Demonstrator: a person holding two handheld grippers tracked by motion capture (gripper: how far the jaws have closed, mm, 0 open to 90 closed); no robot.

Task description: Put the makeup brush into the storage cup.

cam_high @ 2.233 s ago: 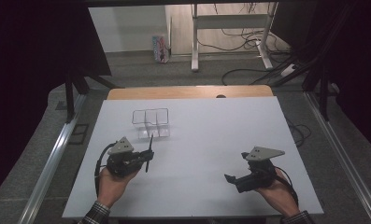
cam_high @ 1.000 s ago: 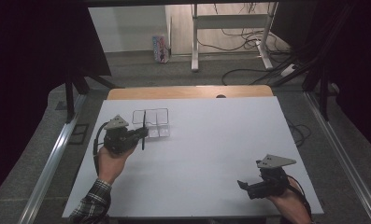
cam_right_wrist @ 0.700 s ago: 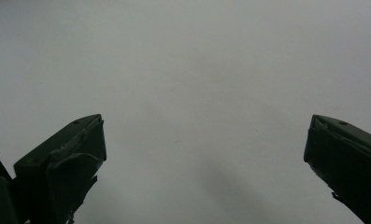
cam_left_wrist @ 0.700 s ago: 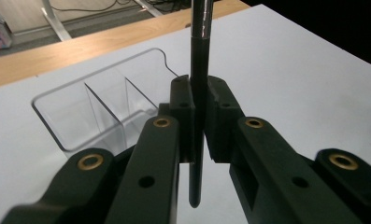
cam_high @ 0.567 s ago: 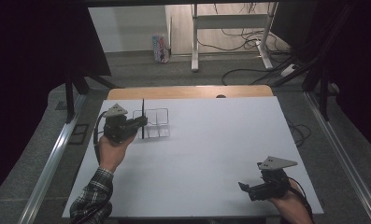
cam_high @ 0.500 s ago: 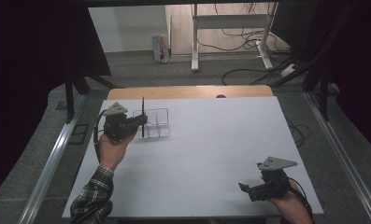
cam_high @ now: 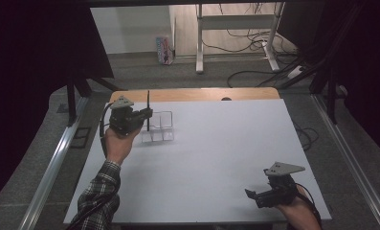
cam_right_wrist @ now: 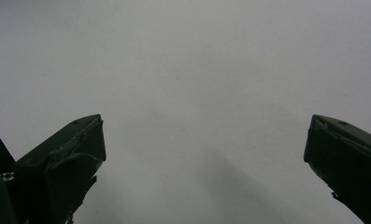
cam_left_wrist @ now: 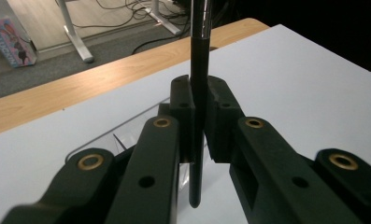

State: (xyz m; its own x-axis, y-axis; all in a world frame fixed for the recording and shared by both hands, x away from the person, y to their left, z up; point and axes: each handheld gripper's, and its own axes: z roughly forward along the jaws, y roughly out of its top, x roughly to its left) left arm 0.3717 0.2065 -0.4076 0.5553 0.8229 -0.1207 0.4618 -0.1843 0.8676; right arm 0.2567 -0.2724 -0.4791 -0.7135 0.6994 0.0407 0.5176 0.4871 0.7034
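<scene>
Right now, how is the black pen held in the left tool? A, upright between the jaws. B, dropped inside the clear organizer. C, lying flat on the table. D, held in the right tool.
A: the left tool clamps the black pen upright between its jaws.

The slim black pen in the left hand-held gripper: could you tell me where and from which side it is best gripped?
Grip the slim black pen across its straight round barrel near the middle, pads on opposite sides, coming in level from the side. It stands upright beside the clear plastic compartment organiser, and the left hand-held gripper holds it that way, leaving the lower tip free.
</scene>
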